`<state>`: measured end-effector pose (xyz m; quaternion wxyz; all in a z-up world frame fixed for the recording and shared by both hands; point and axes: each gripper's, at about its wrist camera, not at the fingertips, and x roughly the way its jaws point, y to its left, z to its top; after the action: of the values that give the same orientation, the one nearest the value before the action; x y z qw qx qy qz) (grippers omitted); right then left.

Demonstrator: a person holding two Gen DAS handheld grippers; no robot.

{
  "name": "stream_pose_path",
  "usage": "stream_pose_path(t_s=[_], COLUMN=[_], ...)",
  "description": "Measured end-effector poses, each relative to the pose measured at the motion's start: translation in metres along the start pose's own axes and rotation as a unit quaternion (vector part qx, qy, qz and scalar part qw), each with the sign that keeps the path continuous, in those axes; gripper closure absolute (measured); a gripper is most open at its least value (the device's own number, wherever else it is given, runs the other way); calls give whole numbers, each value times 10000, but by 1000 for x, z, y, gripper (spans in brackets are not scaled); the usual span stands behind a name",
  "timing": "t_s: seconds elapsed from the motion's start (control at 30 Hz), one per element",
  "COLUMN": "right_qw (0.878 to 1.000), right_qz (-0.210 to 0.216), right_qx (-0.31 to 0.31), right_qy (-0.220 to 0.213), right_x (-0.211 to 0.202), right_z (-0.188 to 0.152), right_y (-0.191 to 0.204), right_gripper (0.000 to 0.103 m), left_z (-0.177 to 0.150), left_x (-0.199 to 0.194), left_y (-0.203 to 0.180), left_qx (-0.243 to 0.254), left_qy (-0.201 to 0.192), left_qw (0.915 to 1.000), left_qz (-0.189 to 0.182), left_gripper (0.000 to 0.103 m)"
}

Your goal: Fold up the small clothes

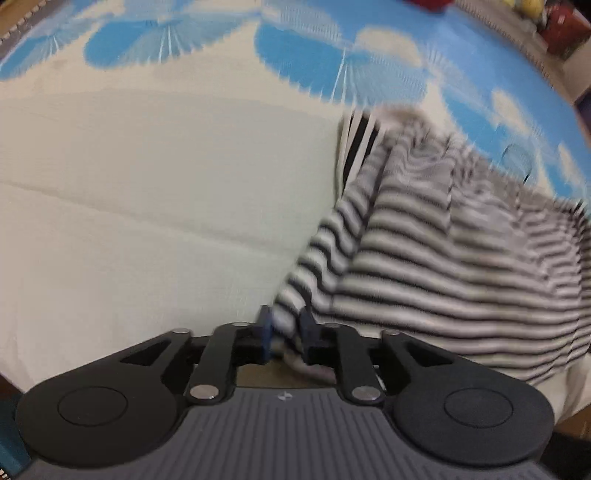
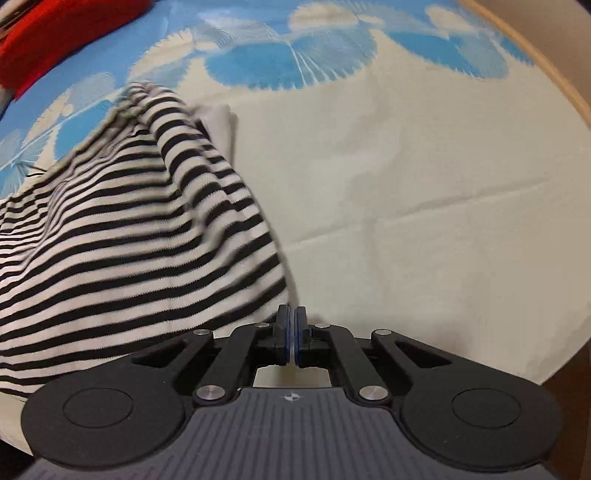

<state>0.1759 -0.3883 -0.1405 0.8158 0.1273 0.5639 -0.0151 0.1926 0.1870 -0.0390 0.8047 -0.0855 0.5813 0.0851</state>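
A black-and-white striped garment (image 1: pixel 443 258) lies bunched on a cream sheet and rises in a tent toward both grippers. In the left wrist view its lower left corner runs up between the fingers of my left gripper (image 1: pixel 286 328), which is shut on that bunched corner. The right wrist view shows the same garment (image 2: pixel 129 240) filling the left half, its right corner drawn up to my right gripper (image 2: pixel 292 332). Those pads stand almost together with a thin pale sliver of cloth pinched between them. The picture is blurred around the cloth.
The cream sheet (image 1: pixel 147 203) has a blue fan-and-cloud print along its far side (image 2: pixel 295 55). A red cushion-like thing (image 2: pixel 55 37) lies at the far left, and a wooden edge (image 2: pixel 554 81) curves along the right. Red and yellow items (image 1: pixel 561 26) sit beyond the sheet.
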Motion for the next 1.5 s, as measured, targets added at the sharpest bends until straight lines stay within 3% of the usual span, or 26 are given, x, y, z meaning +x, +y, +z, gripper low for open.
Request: stream_pose_path(t_s=[0.07,0.13,0.33,0.5,0.93,1.03,1.13,1.2,1.27,1.37,1.5], right_qw=[9995,9984,9944,9903,9897,9902,9898,9894,9892,9867,9733], right_qz=[128,219,106,2,-60,-86,-84,-79,-71,-80,-47], right_qx=[46,-9,-448,-466,-676,-667,-689,-694,-664,-510,-117], right_qy=[-277,-517,-949,-1307,-1261,-1226,-1241,-1274,-1305,-1543,-2293], right_x=[-6,-8,-2,3,36,41,44,46,47,42,18], right_z=[3,7,14,34,74,80,83,86,88,93,98], right_y=[2,5,27,40,77,82,86,87,87,84,75], right_gripper=[81,76,73,73,73,73,74,83,102,102,103], left_z=[4,7,18,36,76,79,83,85,87,90,97], left_x=[-8,-11,-8,1,42,54,58,57,55,43,23], left_y=[0,-3,-18,-36,-71,-78,-79,-80,-80,-78,-69], left_qx=[-90,-156,-146,-87,72,212,222,275,325,319,23], left_qy=[-326,-580,-1024,-1305,-1185,-969,-1032,-1145,-1271,-1621,-2235], left_qw=[9993,9975,9929,9879,9895,9928,9923,9914,9899,9851,9730], left_qz=[-181,-370,-589,-833,-825,-678,-643,-575,-531,-479,-578], left_gripper=[78,78,78,78,78,87,97,100,100,101,101])
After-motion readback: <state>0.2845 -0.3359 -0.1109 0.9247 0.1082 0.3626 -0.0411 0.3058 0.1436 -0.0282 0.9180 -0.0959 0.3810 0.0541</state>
